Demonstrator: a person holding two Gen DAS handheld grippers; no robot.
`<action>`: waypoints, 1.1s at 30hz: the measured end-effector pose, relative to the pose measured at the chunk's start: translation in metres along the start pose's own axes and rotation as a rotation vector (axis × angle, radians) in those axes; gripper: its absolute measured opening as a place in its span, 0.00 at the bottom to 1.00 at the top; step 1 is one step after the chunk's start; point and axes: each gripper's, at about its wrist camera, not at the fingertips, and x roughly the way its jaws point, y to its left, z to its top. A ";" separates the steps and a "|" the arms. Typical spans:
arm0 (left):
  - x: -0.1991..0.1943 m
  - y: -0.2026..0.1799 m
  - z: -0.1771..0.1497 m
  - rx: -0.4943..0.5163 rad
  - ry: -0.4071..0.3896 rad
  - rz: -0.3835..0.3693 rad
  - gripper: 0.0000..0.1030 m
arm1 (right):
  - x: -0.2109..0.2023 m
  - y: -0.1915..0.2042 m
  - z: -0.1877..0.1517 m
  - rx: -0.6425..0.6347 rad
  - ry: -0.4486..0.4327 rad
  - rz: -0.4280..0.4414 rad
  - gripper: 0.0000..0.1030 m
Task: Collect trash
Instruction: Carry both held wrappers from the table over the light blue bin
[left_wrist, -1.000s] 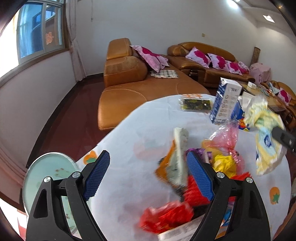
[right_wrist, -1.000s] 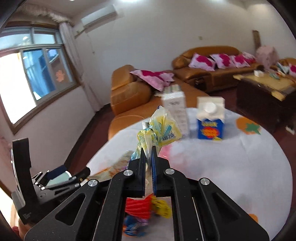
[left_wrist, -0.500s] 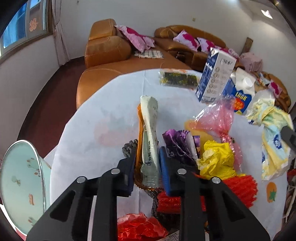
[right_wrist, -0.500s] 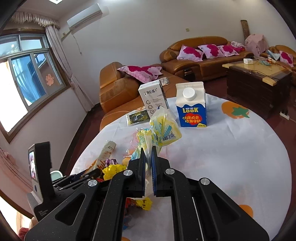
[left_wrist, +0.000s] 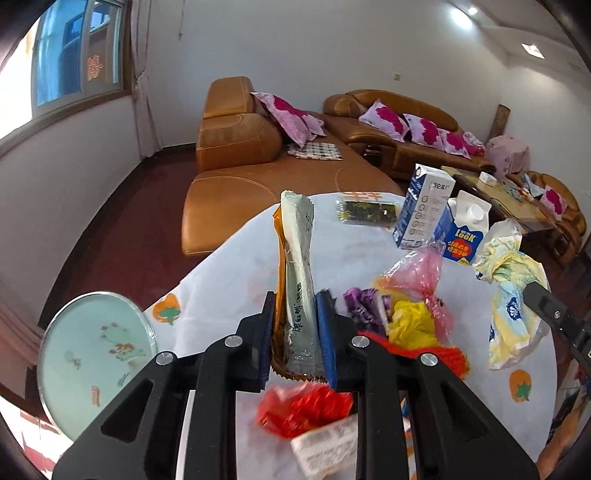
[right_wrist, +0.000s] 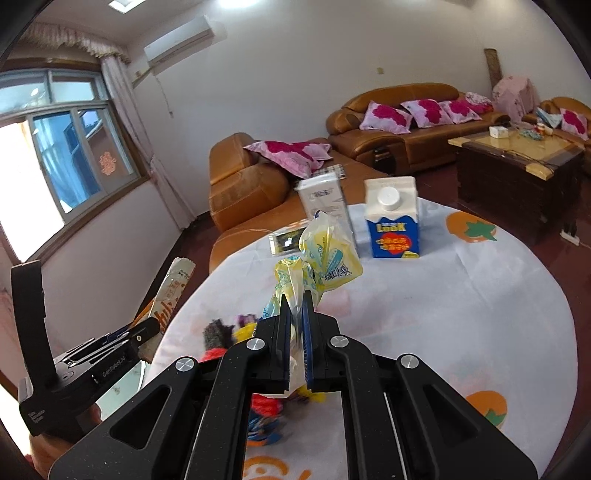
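From my left claw (left_wrist: 295, 332), I pinch a long pale wrapper (left_wrist: 297, 273) with an orange packet behind it; a red wrapper (left_wrist: 303, 408) beneath me is blurred. From my right claw (right_wrist: 294, 332), I clamp a yellow plastic bag (right_wrist: 325, 251); the trash pile (right_wrist: 236, 336) below is largely hidden.

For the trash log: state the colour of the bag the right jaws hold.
Yellow plastic bag with blue print; clearest in the right wrist view.
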 end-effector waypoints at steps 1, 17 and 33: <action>-0.004 0.002 -0.002 0.003 -0.002 0.011 0.21 | -0.002 0.006 -0.002 -0.009 0.000 0.007 0.06; -0.059 0.081 -0.040 -0.074 -0.004 0.173 0.21 | -0.007 0.094 -0.033 -0.127 0.055 0.138 0.06; -0.069 0.136 -0.060 -0.152 0.020 0.245 0.21 | 0.005 0.157 -0.055 -0.224 0.112 0.211 0.06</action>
